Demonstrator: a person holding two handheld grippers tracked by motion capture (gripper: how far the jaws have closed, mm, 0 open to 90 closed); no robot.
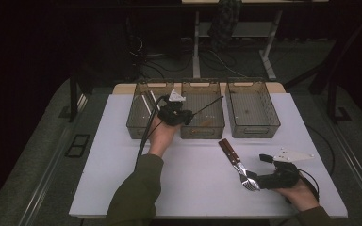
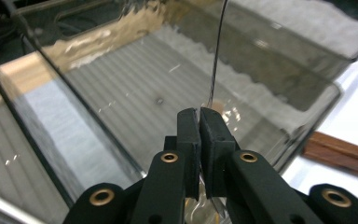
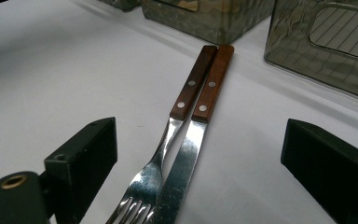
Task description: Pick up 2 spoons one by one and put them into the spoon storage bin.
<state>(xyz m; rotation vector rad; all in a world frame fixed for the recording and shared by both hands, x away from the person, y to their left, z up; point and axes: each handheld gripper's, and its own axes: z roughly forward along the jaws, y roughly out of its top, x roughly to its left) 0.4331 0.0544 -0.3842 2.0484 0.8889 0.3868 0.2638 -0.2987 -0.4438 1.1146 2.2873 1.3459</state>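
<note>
A thin dark utensil, apparently a spoon by the bowl that glints below the pads [image 2: 213, 70], is clamped in the left gripper [image 1: 175, 114], whose jaws are pinched together on its lower end, so the long handle slants up and away over the middle bin [image 1: 202, 128] of three smoky plastic bins at the far side of the white table [image 1: 122, 183]. The grip sits right at one end, so the handle can swing; it would be wise to lower it until the free end is inside the bin walls before letting go. Nearer the person, a wood-handled fork [image 3: 179, 112] and knife [image 3: 200, 116] lie side by side, touching, on the table, with the right gripper [image 3: 200, 172] spread wide astride their metal ends, not yet pressing either.
</note>
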